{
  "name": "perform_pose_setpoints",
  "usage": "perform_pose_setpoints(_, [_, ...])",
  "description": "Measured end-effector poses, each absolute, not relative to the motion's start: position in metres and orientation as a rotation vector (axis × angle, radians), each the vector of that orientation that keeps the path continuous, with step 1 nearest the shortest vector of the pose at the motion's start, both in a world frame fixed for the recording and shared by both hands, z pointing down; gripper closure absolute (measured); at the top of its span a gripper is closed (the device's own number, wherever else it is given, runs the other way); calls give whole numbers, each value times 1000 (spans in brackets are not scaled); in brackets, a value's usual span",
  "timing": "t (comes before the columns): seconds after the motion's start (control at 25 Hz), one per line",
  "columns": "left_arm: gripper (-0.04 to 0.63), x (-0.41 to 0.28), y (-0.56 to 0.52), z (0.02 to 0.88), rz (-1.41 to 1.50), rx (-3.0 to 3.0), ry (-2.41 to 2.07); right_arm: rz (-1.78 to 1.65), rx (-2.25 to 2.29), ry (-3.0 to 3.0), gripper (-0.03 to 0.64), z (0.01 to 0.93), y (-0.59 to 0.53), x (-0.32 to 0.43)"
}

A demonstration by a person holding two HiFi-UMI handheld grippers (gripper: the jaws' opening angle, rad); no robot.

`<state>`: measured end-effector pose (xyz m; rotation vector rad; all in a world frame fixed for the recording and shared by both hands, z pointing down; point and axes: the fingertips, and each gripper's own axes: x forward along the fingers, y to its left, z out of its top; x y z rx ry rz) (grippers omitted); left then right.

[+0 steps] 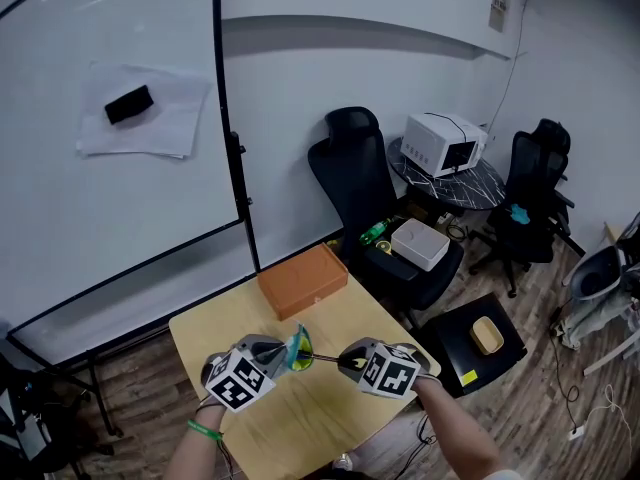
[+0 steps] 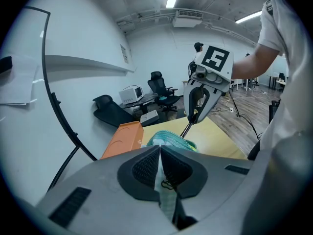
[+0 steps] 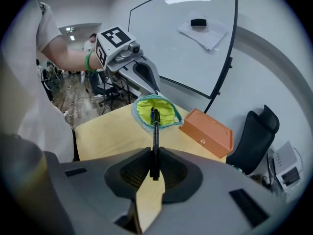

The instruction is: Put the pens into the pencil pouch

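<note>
- Left gripper [image 1: 283, 354]: jaws clamped on rim fabric of pencil pouch [image 3: 157, 112], mouth turned toward right gripper [image 3: 154, 161].
- Right gripper: jaws pinched on rear end of black pen [image 3: 155, 131].
- Key relation: pen's long axis runs along right gripper's own line, tip at 12 o'clock, at pouch mouth against lime lining.
- Blue sliver beside tip, possibly another pen inside; too small to confirm.
- Judgement: straight push toward 12 o'clock should seat pen.
</note>
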<state>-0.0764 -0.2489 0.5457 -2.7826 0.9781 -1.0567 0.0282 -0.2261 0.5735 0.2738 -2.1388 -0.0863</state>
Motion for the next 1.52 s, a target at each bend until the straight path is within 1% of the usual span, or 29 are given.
perform_pose_setpoints(0.24, [581, -53, -235, 554, -1087, -2783, 834, -83, 169, -2115, 558, 582, -211, 15])
perform_pose_setpoints(0.68, [581, -17, -212, 553, -999, -2880, 707, 5, 110, -2158, 557, 594, -195, -4])
perform_pose_setpoints(1.12, [581, -24, -208, 553, -990, -2896, 762, 54, 150, -2211, 554, 590, -193, -13])
perform_pose_setpoints(1.24, [581, -28, -208, 553, -992, -2895, 783, 73, 188, -2243, 537, 589, -195, -14])
perform_pose_setpoints(1.36, [581, -33, -208, 554, -980, -2902, 816, 113, 222, -2286, 499, 584, -197, -13])
perform_pose_setpoints(1.52, [581, -41, -209, 551, -946, -2922, 873, 149, 267, -2334, 492, 575, -201, -10])
